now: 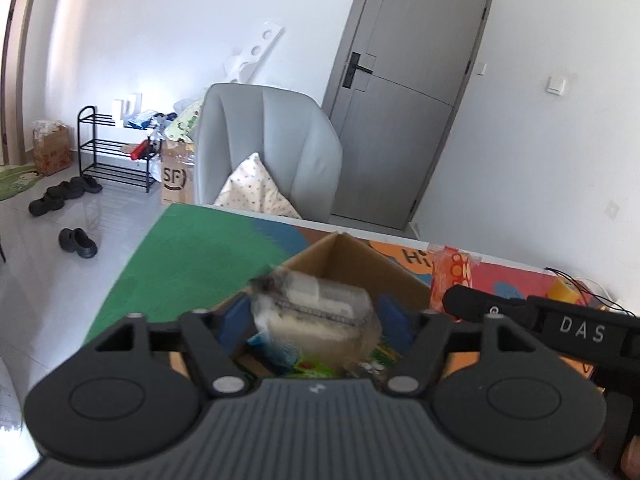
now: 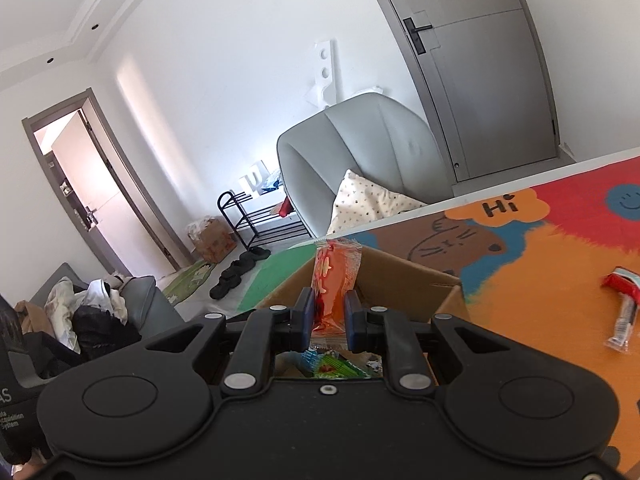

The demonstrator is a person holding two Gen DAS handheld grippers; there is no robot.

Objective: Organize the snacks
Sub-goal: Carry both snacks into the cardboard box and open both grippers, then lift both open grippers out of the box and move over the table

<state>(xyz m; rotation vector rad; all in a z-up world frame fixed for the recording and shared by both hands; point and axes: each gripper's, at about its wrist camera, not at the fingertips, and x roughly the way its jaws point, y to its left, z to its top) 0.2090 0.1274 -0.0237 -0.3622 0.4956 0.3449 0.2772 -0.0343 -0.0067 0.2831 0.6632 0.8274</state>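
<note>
Two hand-held grippers work over an open cardboard box (image 1: 352, 258) that sits on the colourful mat of the tabletop (image 2: 560, 280). In the left wrist view, the left hand-held gripper (image 1: 316, 316) has its blue pads (image 1: 236, 318) spread wide at lower centre of the frame, and a blurred clear-wrapped snack (image 1: 316, 312) shows between them above the box; whether the pads touch it cannot be told. Other wrapped snacks (image 1: 288, 354) lie inside the box beneath it. In the right wrist view, the right hand-held gripper (image 2: 327, 318) is closed on an orange snack packet (image 2: 335, 276), which stands upright between the pads just above the box's open top, at centre frame. More green and blue packets (image 2: 324, 364) are visible in the box below. At the right edge of that frame, a red-and-clear wrapped snack (image 2: 622, 300) lies on the mat, well apart from the box. A grey armchair (image 1: 276, 144) with a patterned cushion (image 1: 256, 188) stands beyond the tabletop.
</note>
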